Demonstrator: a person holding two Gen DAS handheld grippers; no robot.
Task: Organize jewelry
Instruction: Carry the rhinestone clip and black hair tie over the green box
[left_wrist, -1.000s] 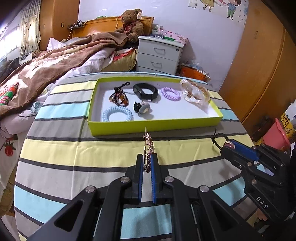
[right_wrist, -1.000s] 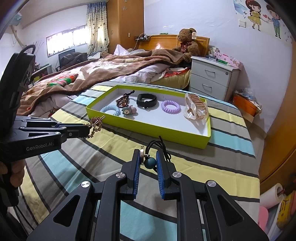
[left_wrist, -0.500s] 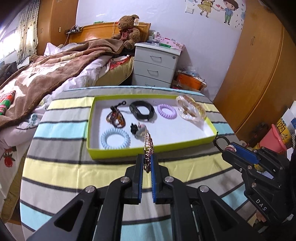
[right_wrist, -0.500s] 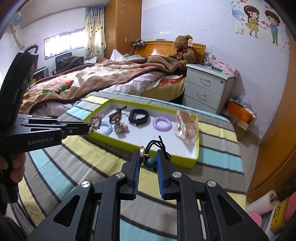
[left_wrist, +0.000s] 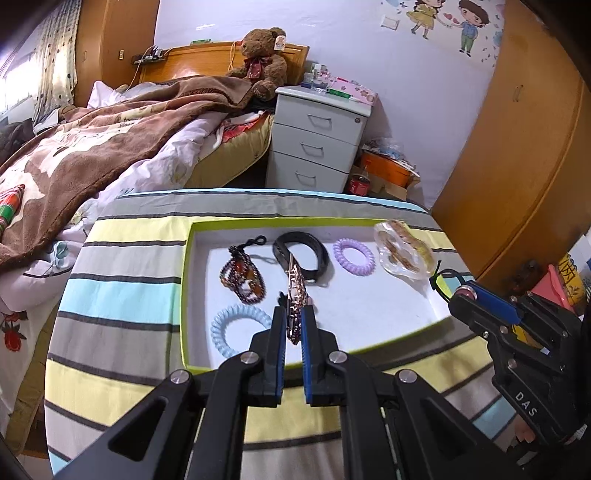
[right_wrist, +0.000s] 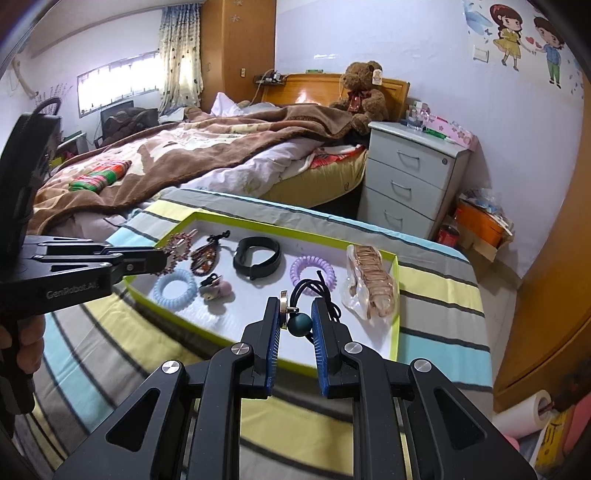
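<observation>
Bedroom w/ a bed (right_wrist: 207, 155) under a brown fleece blanket, a grey drawer unit (right_wrist: 410, 177) and a teddy (right_wrist: 364, 92) sitting at the back. In front, a worktop (left_wrist: 122, 266) is lying under a striped cloth, soft and slightly rumpled. On it a shallow tray (right_wrist: 393, 321) is sitting: lime card walls, smooth white floor.

Inside, a black band (right_wrist: 256, 256), a clear plastic clip w/ gold bits (right_wrist: 371, 284), a lilac spiral tie (right_wrist: 313, 271), a pale blue spiral tie (right_wrist: 175, 288), a dark beaded piece (right_wrist: 204, 254) and a small charm clip (right_wrist: 216, 290) are lying apart.

The left gripper (left_wrist: 294, 325) is hovering over the tray's near-left part, pinching a thin beaded hair clip (left_wrist: 295, 291) edge-on. The right gripper (right_wrist: 295, 325) is hanging above the near wall, clamping a black cord tie w/ a teal bead and gold ring (right_wrist: 297, 319); its loop is sticking out loose.

Prob. the drop-in step. Best done by lowering each piece over bare white floor, approx. btwn blue tie and clear clip, not onto other pieces. Releasing low is advisable: the hard clip could skid, the springy cord could snag on a pad.
</observation>
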